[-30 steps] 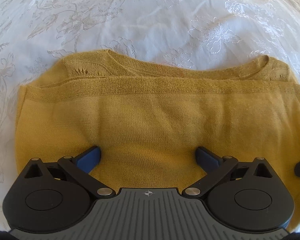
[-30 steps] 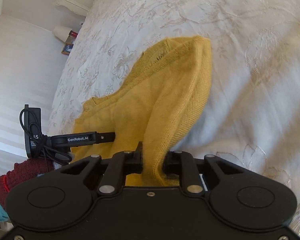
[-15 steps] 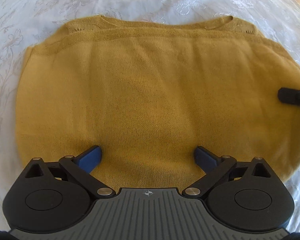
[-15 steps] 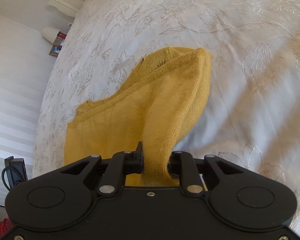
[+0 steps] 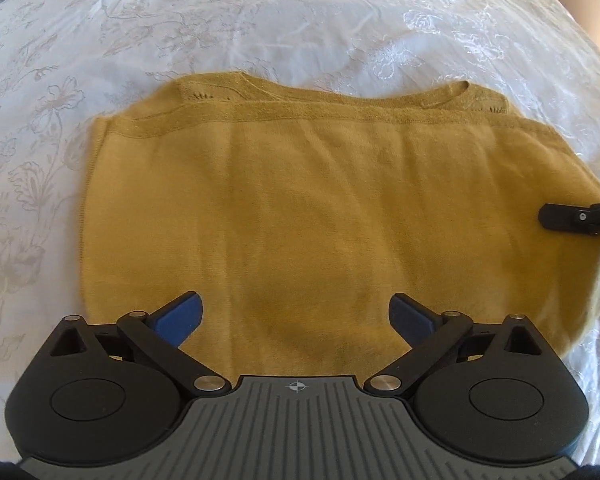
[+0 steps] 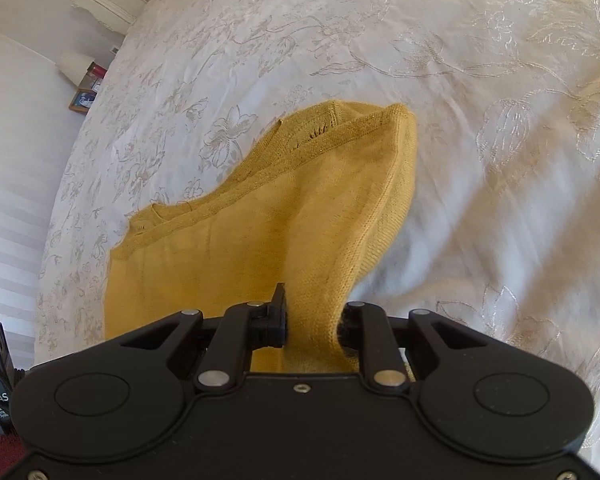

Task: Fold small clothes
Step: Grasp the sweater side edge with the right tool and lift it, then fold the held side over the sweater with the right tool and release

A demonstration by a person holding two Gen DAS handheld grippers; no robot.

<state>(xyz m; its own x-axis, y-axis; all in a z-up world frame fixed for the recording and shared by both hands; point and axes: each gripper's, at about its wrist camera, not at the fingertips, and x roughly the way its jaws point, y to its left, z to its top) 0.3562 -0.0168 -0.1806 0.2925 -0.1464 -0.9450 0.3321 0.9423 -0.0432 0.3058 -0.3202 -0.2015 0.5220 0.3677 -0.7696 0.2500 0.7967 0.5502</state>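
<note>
On the embroidered white bedspread [image 5: 300, 20], we are pinching the mustard-yellow knitted top's [image 5: 300, 208] side edge in our right gripper [image 6: 314, 320], left gripper [image 5: 296, 316] hanging wide open and empty above it, likely needing to carry that edge across.

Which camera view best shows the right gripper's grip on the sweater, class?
The right wrist view: the right gripper has its jaws closed on a lifted bunch of the sweater. The left wrist view shows only one black finger at the sweater's right edge, with the pinch itself unseen.
</note>
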